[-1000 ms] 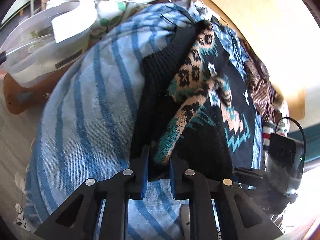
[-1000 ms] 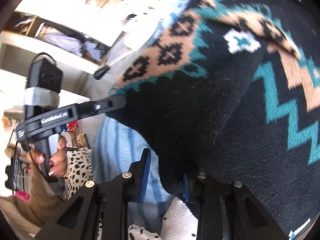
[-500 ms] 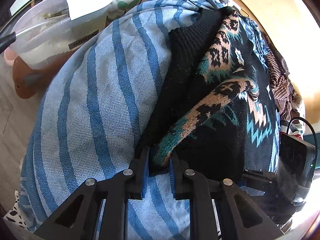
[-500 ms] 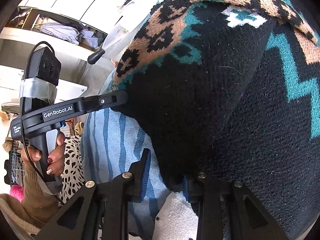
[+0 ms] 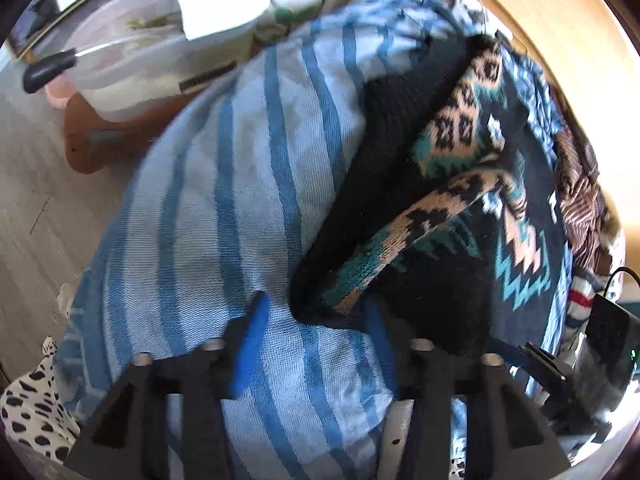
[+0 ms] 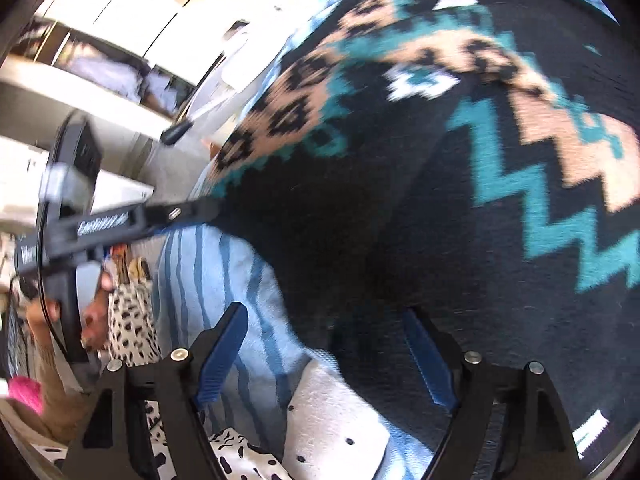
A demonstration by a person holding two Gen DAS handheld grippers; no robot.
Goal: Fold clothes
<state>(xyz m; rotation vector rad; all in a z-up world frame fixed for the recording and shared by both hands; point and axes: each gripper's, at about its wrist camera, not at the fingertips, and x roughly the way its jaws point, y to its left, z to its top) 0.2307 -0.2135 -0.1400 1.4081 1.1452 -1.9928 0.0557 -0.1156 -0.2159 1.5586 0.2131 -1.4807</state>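
Left wrist view: the left tool (image 5: 312,320) is standing with its jaws spread, having just been opening; the folded edge of the black patterned sweater (image 5: 432,208) is lying between the blue pads (image 5: 250,344) without being pressed by them. The sweater, knitted in black with teal zigzags and tan bands, is lying from 12 to 4 o'clock on top of a blue striped cloth (image 5: 240,200), which is filling the middle of the view and draping over a rounded heap. At 10 to 11 o'clock a clear plastic tub (image 5: 160,60) is sitting on a brown worktop (image 5: 92,148), with grey wood-look floor (image 5: 28,208) showing at 9 o'clock. A pale wooden surface (image 5: 560,12) is showing at 1 to 2 o'clock, and a brown striped garment (image 5: 580,188) is lying just beside the sweater at 3 o'clock.

Right wrist view: the right tool (image 6: 328,344) is likewise spread, having just been opening, with the sweater's hem (image 6: 360,280) between the pads and untouched by the left one. A dalmatian-spotted fabric (image 6: 128,320) is lying at 7 to 8 o'clock, and a white dotted cloth (image 6: 332,412) at 6 o'clock. A hand (image 6: 92,316) at 8 o'clock is gripping the other tool's handle, and shelves with folded laundry (image 6: 112,76) are showing, blurred, at 10 o'clock
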